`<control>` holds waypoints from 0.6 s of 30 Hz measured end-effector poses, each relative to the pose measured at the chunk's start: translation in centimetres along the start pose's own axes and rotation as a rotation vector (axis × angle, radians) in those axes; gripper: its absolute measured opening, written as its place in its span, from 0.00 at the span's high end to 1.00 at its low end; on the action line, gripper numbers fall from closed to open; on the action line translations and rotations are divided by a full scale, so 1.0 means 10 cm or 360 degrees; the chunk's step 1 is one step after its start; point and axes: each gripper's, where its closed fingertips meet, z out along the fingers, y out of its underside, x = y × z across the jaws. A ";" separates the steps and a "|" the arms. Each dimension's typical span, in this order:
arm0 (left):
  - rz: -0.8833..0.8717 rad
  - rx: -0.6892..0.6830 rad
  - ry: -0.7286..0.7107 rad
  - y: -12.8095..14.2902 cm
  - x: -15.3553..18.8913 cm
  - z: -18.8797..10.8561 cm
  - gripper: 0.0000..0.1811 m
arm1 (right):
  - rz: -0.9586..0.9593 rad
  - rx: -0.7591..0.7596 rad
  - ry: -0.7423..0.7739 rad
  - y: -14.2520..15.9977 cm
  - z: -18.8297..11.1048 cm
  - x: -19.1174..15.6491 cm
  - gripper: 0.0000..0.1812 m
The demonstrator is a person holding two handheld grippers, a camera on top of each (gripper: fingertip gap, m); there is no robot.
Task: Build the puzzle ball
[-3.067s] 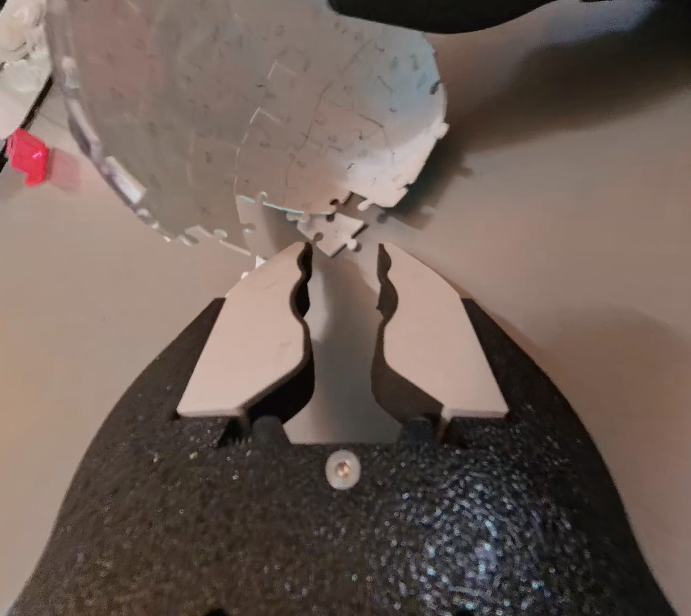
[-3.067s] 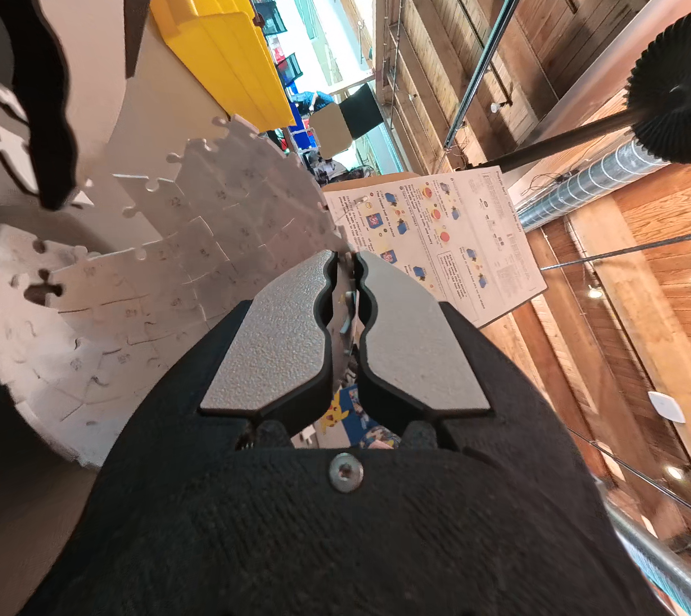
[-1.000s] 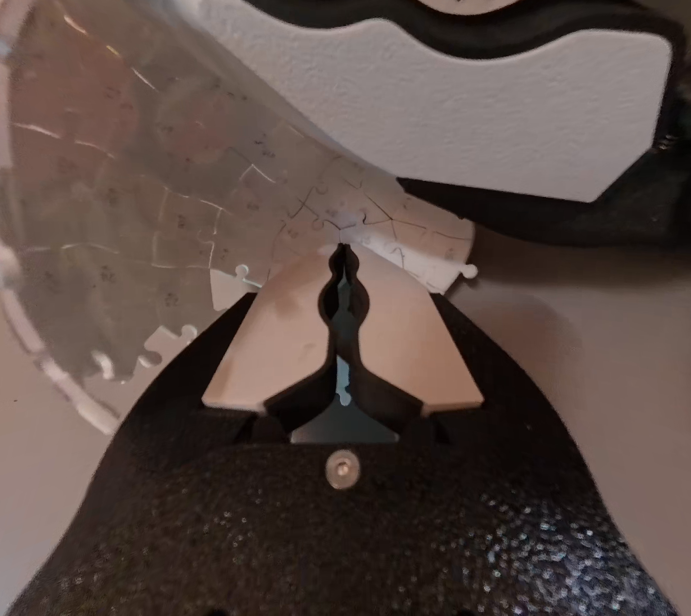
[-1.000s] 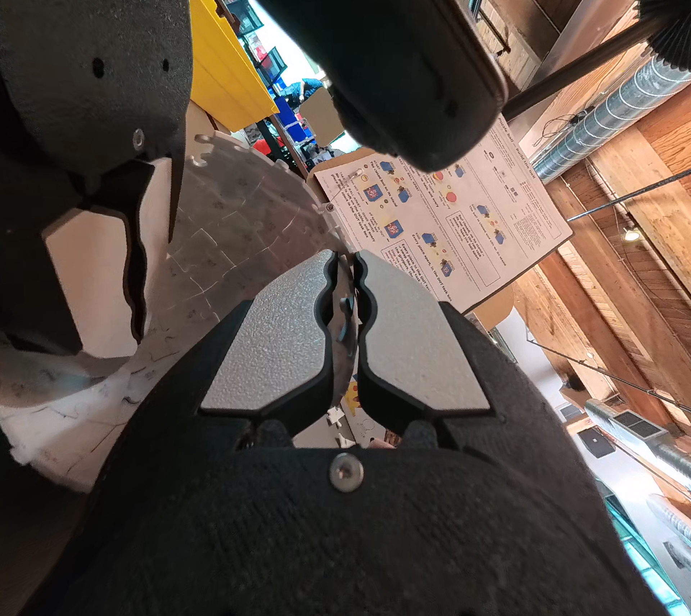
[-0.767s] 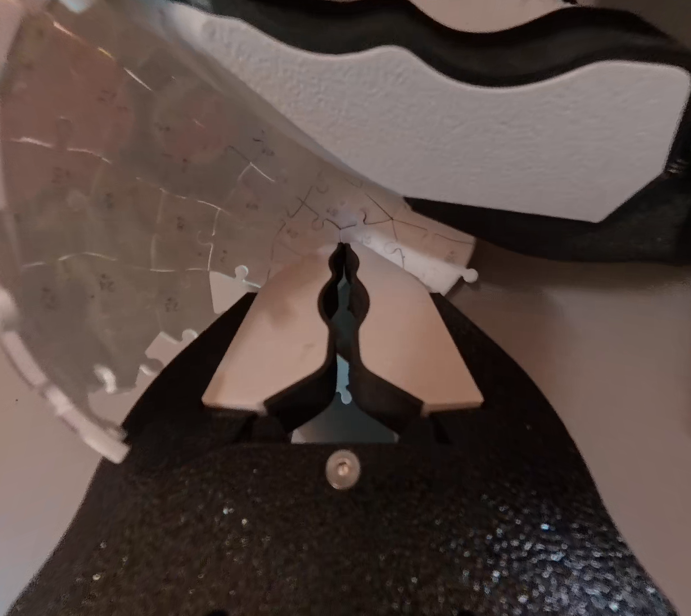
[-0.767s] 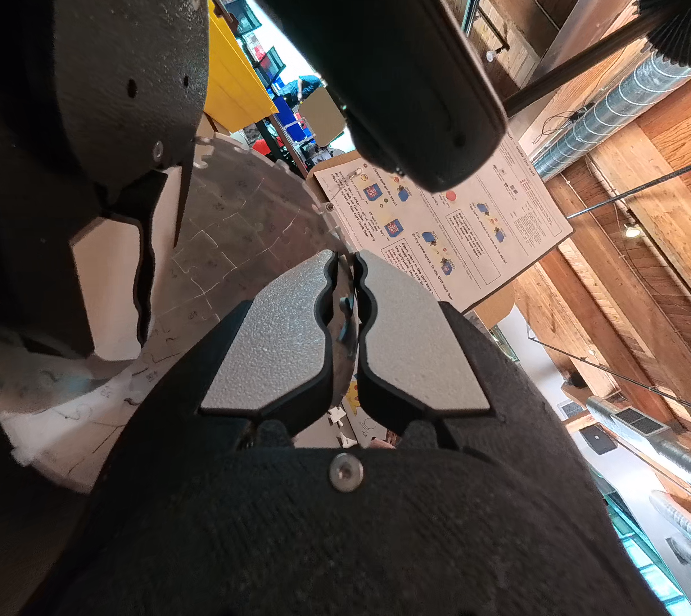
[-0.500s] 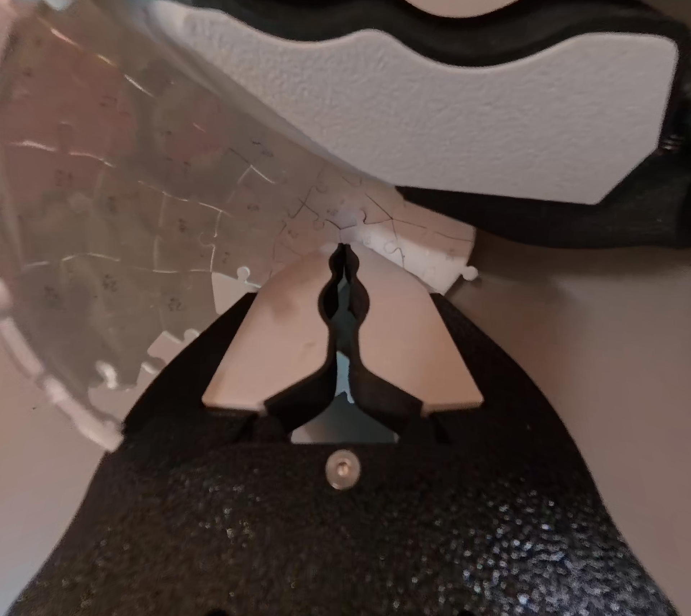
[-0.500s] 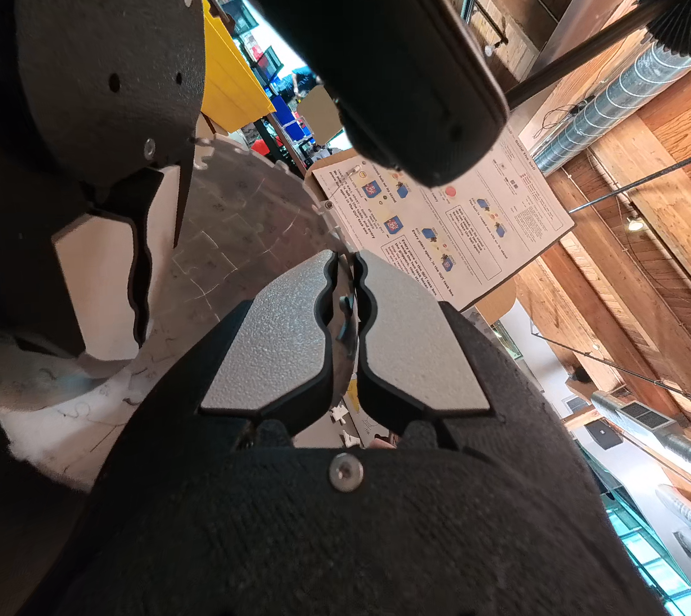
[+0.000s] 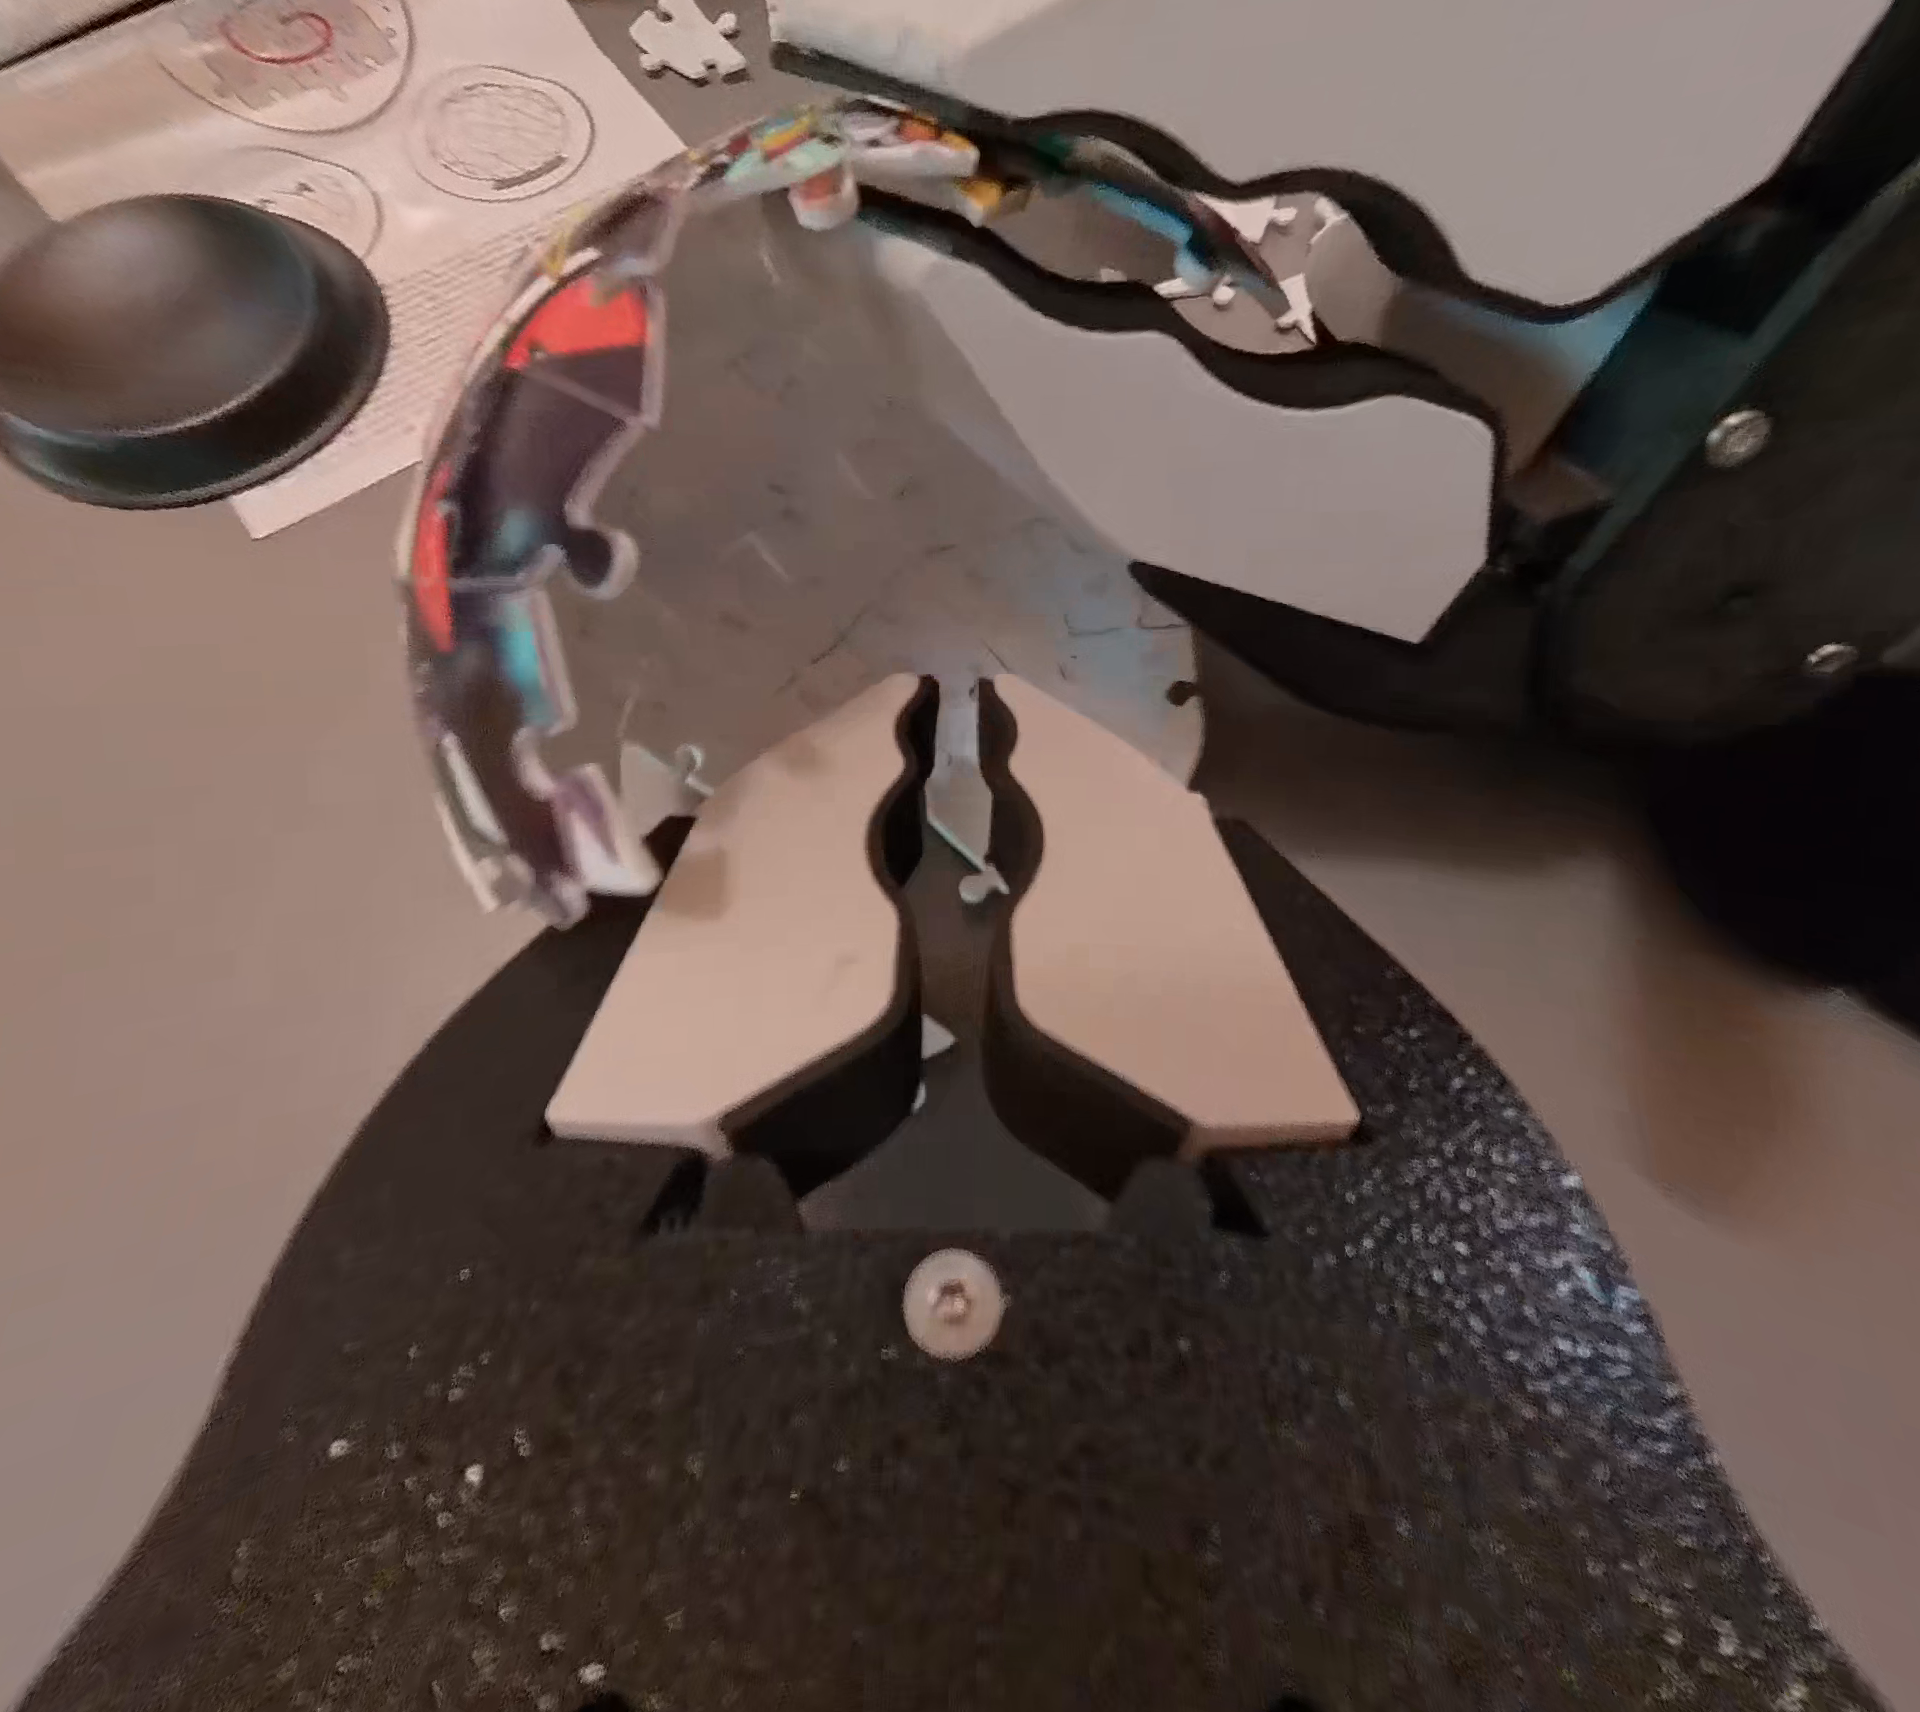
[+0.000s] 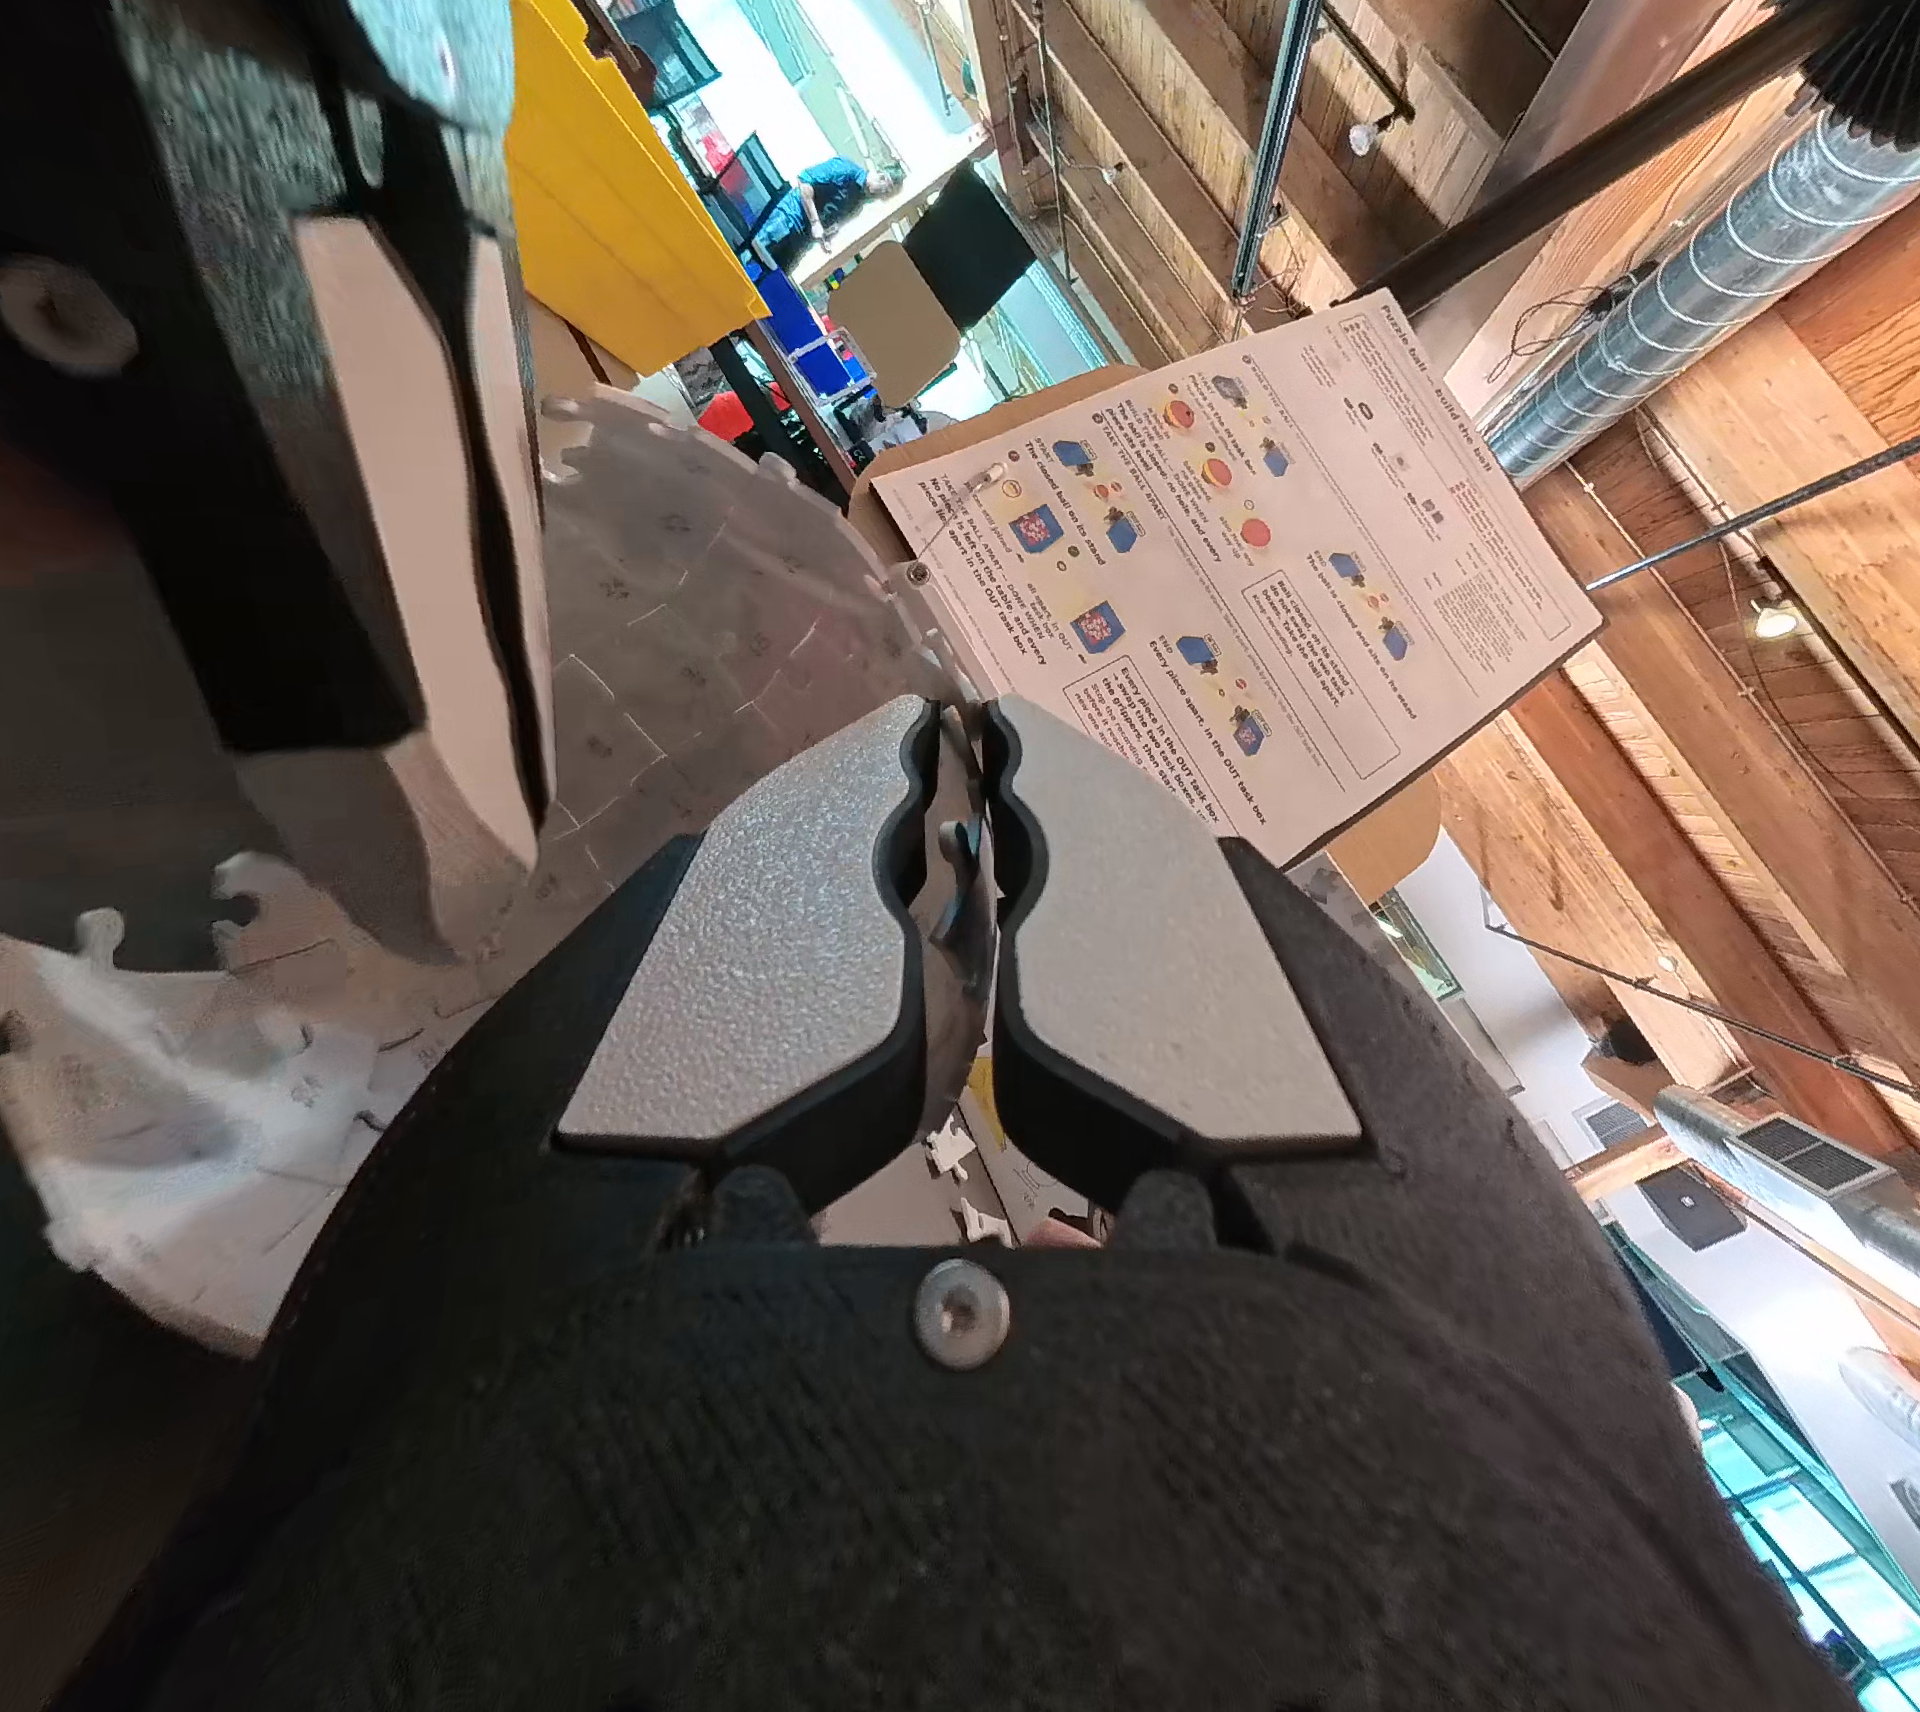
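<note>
Currently, shell: half-built puzzle ball, frame centre, above the surface.
Left claw: clamped on lower rim.
Right claw: clamped on upper rim.
Stand: left edge.

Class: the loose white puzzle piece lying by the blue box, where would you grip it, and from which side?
Probably from above, pinching across its body between the knobs: the piece lies flat on the table, so only its thin edges are exposed.

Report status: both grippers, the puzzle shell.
Left gripper shut on puzzle shell edge. Right gripper shut on opposite edge. Shell held off table. Nothing in the way.
</note>
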 end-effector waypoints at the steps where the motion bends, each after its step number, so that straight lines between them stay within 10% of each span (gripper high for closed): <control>1: 0.0001 -0.0008 -0.0013 0.01 0.00 0.04 0.97 | 0.0003 -0.0002 0.0001 0.00 0.00 0.00 0.96; 18: 0.0245 -0.0246 -0.0070 0.09 -0.01 0.24 1.00 | 0.0123 -0.0017 -0.0011 0.06 0.00 0.02 0.96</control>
